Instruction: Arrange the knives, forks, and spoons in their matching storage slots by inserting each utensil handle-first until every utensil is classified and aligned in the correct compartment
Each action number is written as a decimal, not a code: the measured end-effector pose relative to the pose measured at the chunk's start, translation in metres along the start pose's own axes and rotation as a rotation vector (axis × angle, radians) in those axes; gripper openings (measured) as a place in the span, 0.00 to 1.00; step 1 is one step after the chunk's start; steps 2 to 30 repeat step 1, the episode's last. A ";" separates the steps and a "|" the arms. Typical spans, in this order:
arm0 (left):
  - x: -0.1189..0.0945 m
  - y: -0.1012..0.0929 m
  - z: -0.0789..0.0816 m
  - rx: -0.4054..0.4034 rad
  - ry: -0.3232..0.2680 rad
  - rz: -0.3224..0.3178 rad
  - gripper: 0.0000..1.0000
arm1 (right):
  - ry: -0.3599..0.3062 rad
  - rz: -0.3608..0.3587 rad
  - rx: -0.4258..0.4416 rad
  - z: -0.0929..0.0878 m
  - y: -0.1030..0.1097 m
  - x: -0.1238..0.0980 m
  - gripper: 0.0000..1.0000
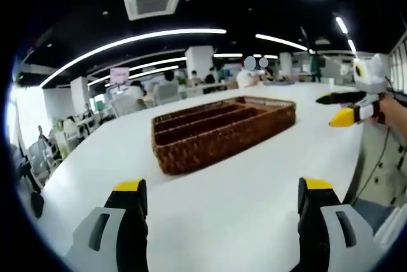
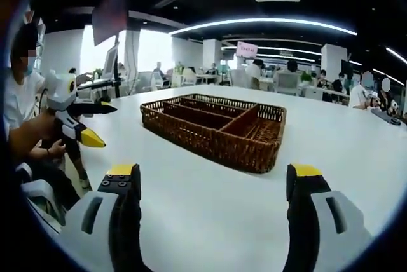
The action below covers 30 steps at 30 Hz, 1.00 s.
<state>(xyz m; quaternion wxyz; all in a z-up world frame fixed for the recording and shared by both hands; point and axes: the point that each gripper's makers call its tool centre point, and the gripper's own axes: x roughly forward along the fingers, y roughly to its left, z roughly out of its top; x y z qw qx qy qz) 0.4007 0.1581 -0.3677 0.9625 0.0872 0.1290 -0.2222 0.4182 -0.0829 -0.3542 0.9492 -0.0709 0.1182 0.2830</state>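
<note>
A brown wicker cutlery tray [image 1: 224, 131] with long dividers is sitting out on the white table [image 1: 254, 196], away from its near edge. The left gripper [image 1: 221, 190] is hovering before it with jaws spread wide and gripping nothing. The right gripper [image 2: 215, 175] is likewise gaping wide, empty, facing the tray [image 2: 216, 126] from the table's [image 2: 210, 215] other side.

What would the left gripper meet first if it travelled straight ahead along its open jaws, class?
Most likely the near long wall of the wicker tray, after crossing bare white table. The left gripper is open and holds nothing, and nothing lies between it and the tray. Depth is hard to judge, and its height could carry it over the rim.
</note>
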 end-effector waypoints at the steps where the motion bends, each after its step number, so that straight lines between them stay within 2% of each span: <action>1: 0.000 0.000 0.000 -0.001 0.000 -0.001 1.00 | -0.002 0.000 0.001 0.000 0.000 0.000 1.00; 30: 0.000 0.000 0.000 -0.001 0.000 -0.001 1.00 | -0.002 0.000 0.001 0.000 0.000 0.000 1.00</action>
